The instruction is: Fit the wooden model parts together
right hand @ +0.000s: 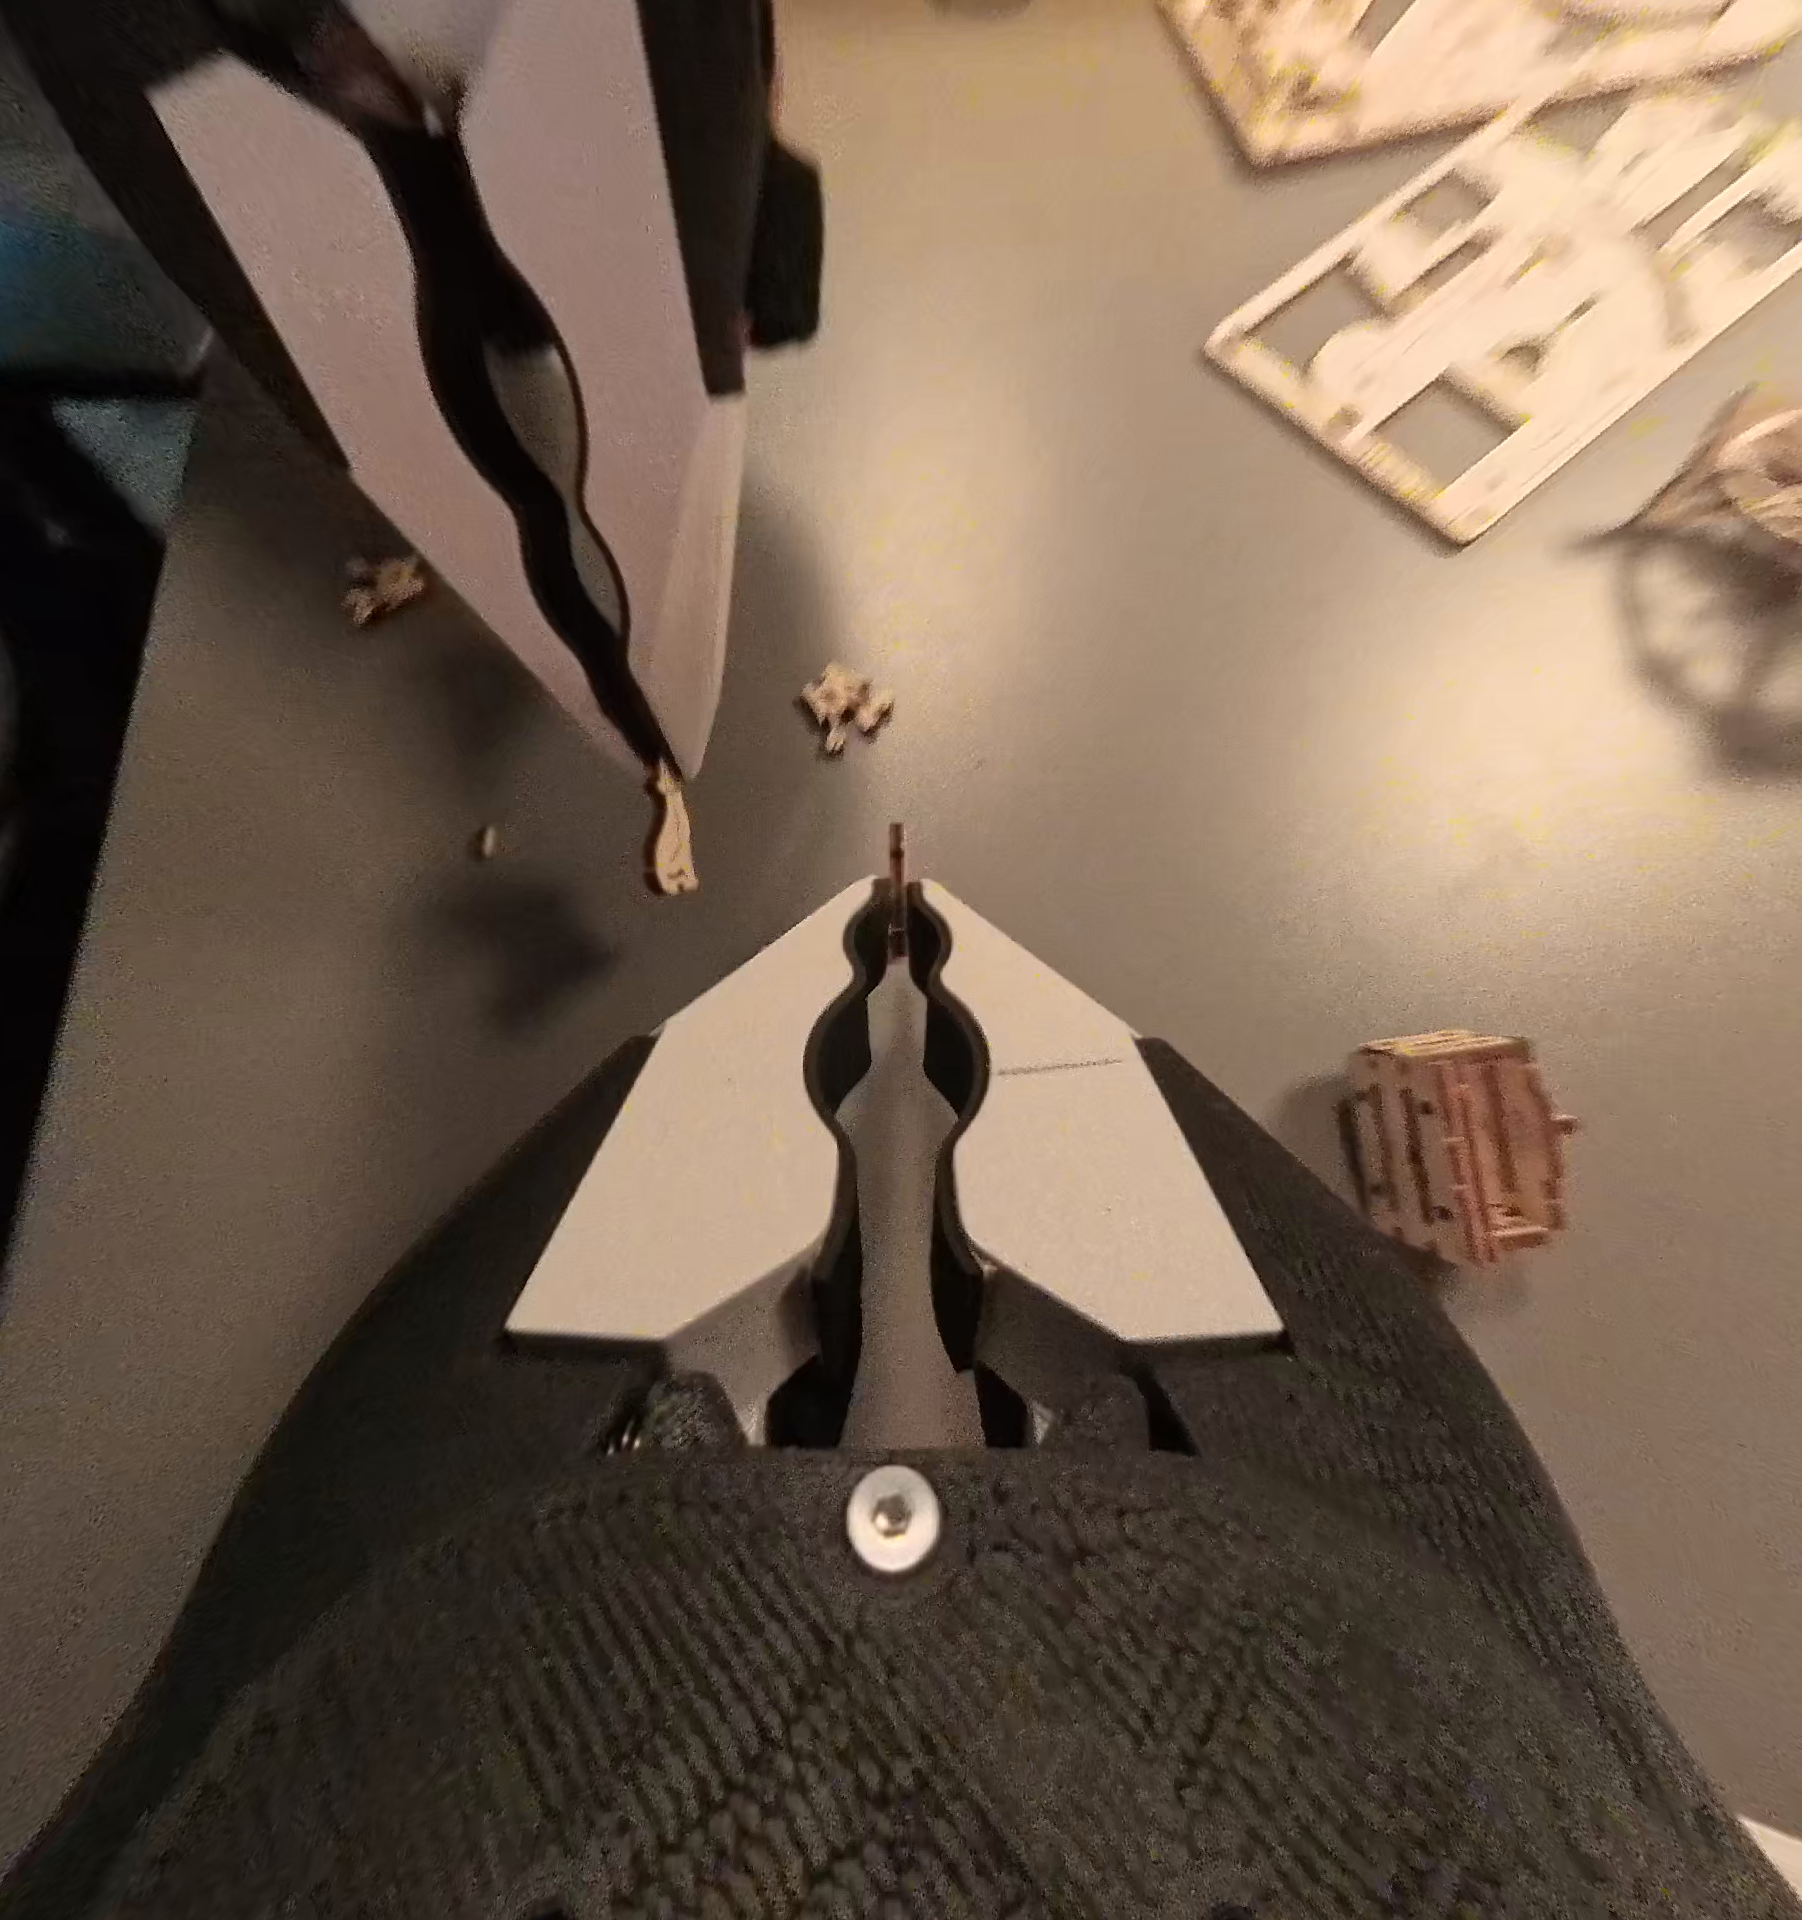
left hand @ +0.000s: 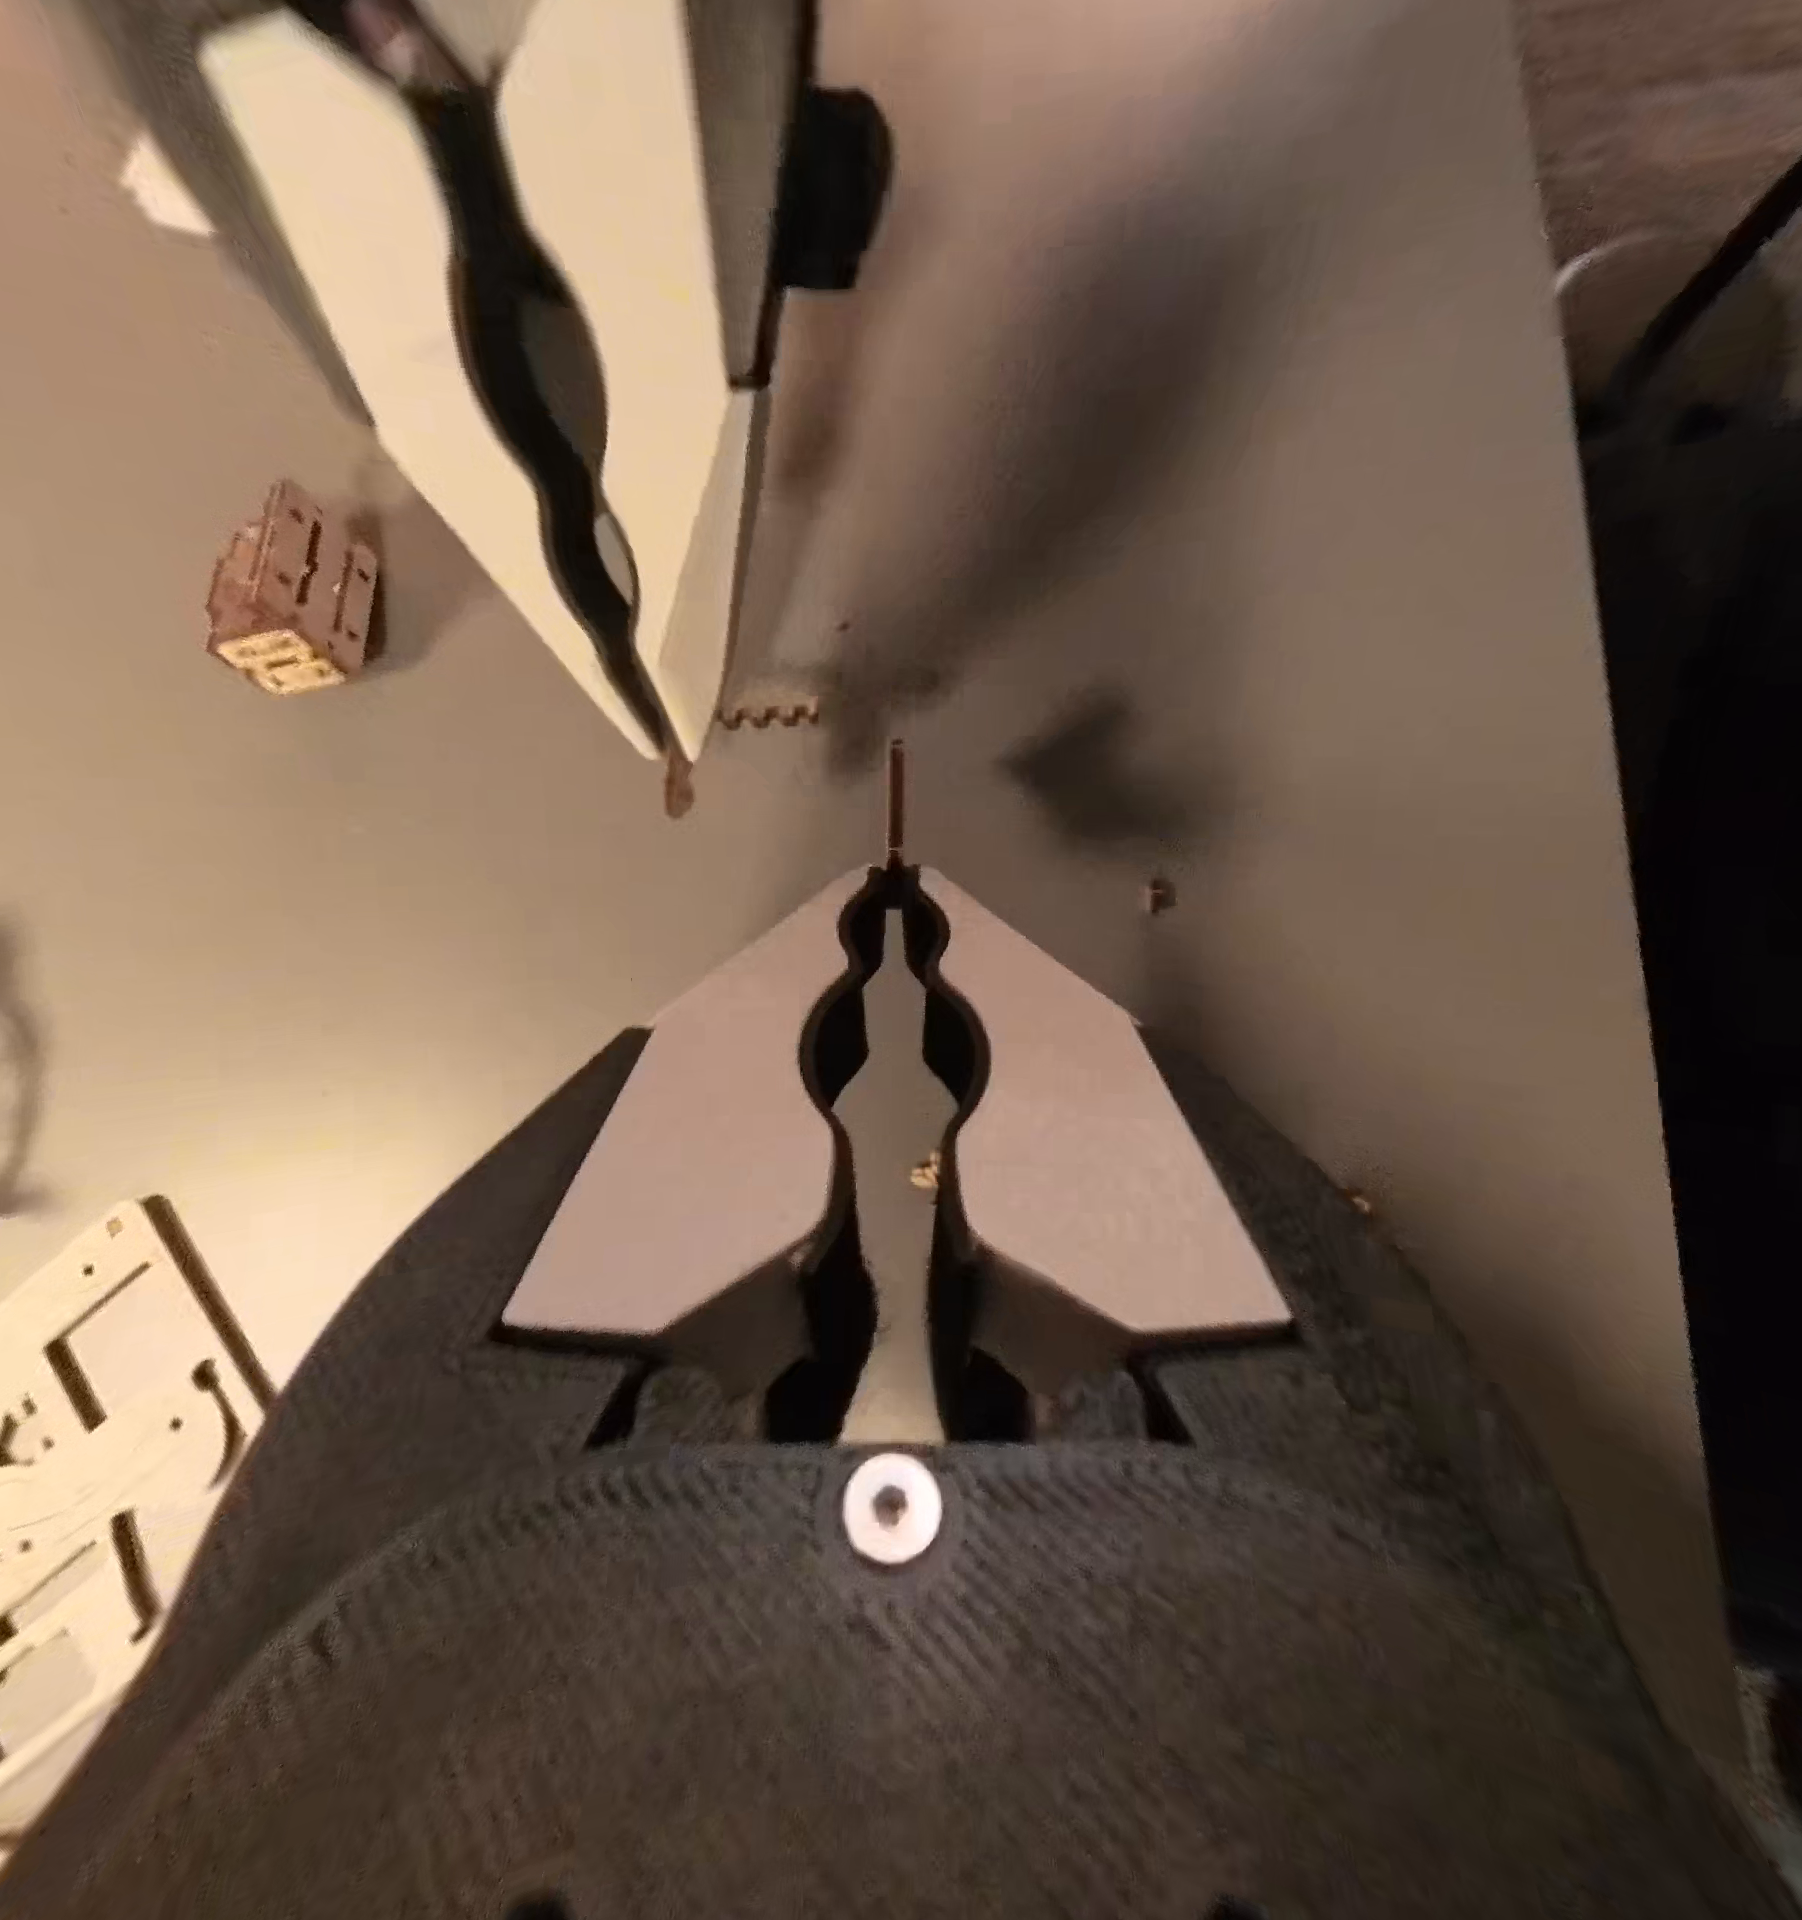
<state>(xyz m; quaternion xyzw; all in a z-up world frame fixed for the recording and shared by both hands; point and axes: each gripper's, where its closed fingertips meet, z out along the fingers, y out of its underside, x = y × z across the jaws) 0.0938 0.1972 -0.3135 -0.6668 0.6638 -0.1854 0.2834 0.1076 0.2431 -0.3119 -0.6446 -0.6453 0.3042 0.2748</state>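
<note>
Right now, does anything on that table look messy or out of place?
Only small things: loose wooden crumbs lie scattered on the grey table, away from the cut-out sheets. The little assembled wooden block lies tipped on its side. Nothing looks broken.

On my grey table (right hand: 1240,831), the small boxy wooden model (right hand: 1453,1143) sat right of two pale cut-out wooden sheets' (right hand: 1520,343) near side, apart.

Two tiny wooden pieces are up in the air: a thin flat strip (left hand: 894,800) seen edge-on, sticking straight out of closed jaws mid-frame, and a small curvy pale piece (right hand: 671,837) dangling from the other jaws, just left of center. A half-built boxy wooden block (right hand: 1453,1143) sits on the worktop at right, looks tipped on its side, I think. Punched-out part sheets (right hand: 1541,312) lie flat, upper right.
</note>
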